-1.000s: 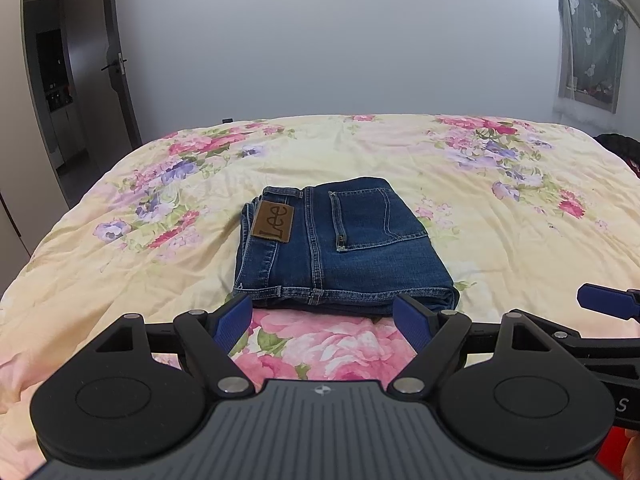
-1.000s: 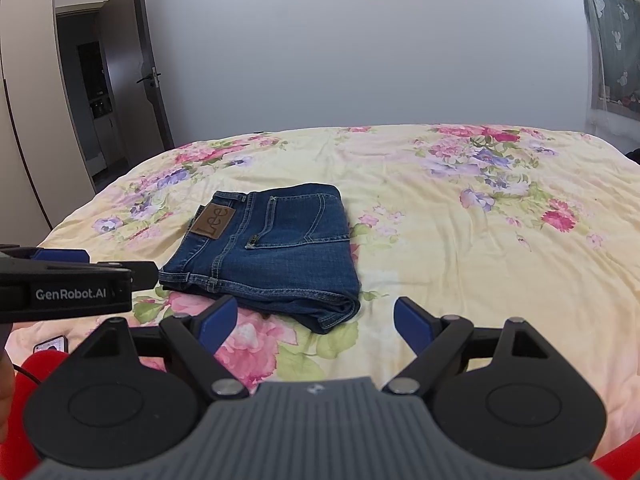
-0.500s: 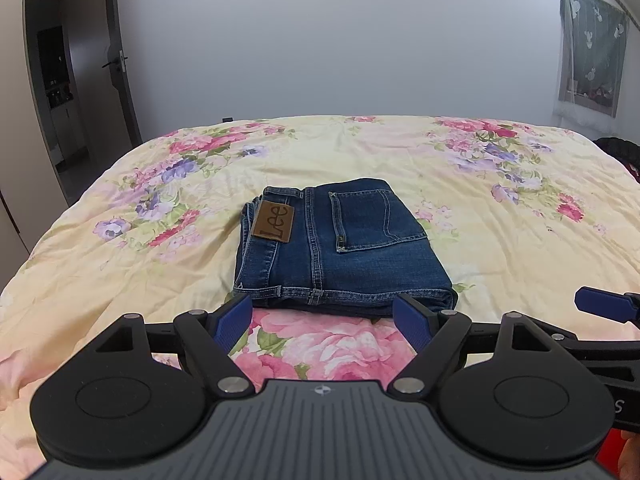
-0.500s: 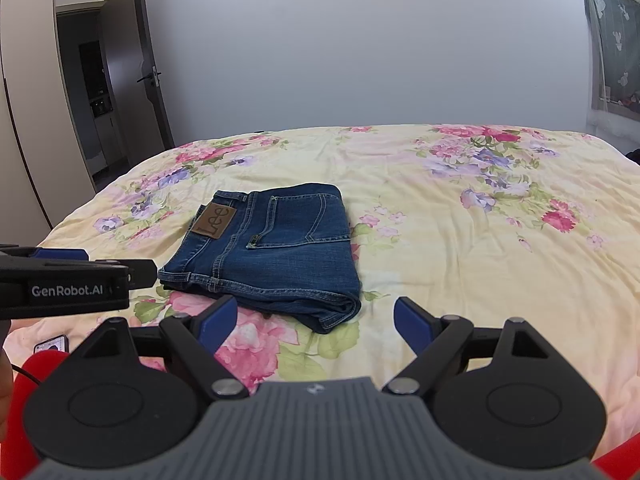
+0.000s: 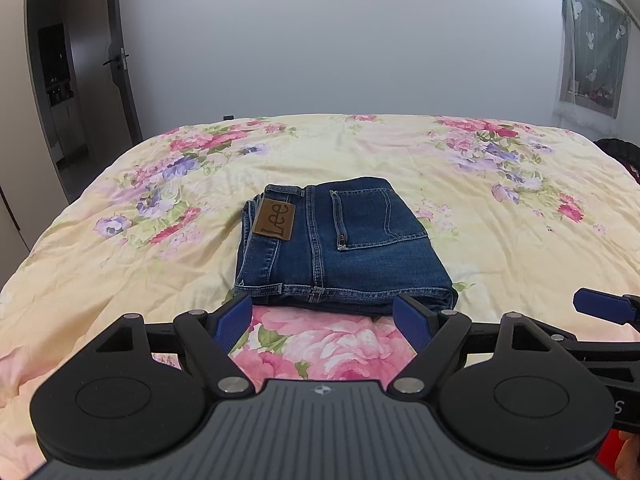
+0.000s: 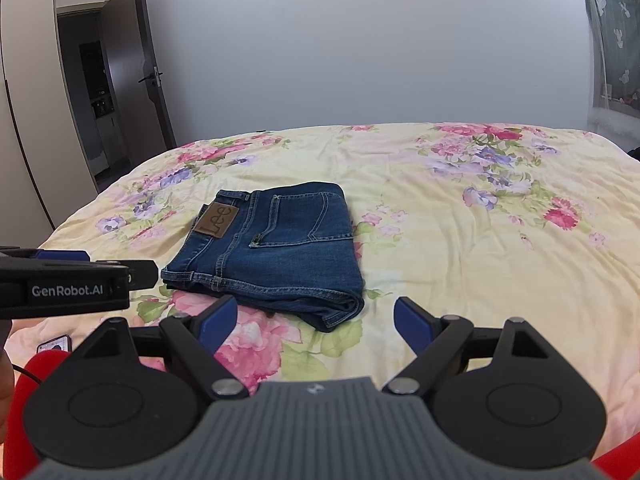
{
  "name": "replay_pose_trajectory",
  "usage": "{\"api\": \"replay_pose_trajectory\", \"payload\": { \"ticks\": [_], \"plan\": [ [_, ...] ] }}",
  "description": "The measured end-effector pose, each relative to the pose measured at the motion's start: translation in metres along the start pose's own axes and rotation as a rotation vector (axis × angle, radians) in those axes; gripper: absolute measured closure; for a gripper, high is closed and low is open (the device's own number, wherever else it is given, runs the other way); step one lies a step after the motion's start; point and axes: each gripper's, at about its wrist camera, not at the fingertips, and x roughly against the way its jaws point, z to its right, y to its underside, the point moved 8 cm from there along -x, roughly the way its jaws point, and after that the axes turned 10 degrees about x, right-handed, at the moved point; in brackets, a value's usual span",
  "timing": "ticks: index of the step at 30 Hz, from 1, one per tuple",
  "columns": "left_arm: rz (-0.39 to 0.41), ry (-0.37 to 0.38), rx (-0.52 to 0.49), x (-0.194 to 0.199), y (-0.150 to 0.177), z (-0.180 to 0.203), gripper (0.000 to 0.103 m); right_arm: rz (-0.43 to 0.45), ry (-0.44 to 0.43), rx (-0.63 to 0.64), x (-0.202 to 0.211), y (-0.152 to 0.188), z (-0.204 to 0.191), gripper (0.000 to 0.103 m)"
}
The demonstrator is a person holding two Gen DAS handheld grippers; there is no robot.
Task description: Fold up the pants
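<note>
Left tongs: the left gripper (image 5: 322, 316) hangs over the near edge of the bed, blue pads spread wide, grasping nothing.
Jeans, place: the jeans (image 5: 340, 246) lie in a squared packet on the middle of the bedspread (image 5: 500, 248), straight ahead of the left tongs and just beyond their tips, not touching.
Jeans, axis: the packet runs a little longer from near to far than across; waistband on the left, thick fold at the near right corner.
Nearer hand: the left one, I'd judge; from the right tongs the packet sits ahead and off to the left.
Jeans, stuff: dark blue denim, stiff and heavy-looking, orange stitching, a back pocket on top, layers stacked at the near edge.
Patch: a brown leather label (image 5: 275, 220) near the waistband, reading Lee.
Bedspread: soft cream cotton with pink and purple flowers, lightly wrinkled.
Right tongs: the right gripper (image 6: 314, 318) is likewise spread and empty, over the bedspread beside the packet's near right corner.
Progress: the folding looks finished to me.
</note>
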Motion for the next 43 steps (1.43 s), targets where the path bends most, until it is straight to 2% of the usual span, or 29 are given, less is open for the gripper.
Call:
{"api": "replay_pose_trajectory", "payload": {
  "ticks": [43],
  "plan": [
    [0.032,-0.009,-0.022,0.0066,-0.0015,0.0002,0.01,-0.014,0.001,-0.008,0.0008,0.0003,-0.0006,0.021]
  ]
}}
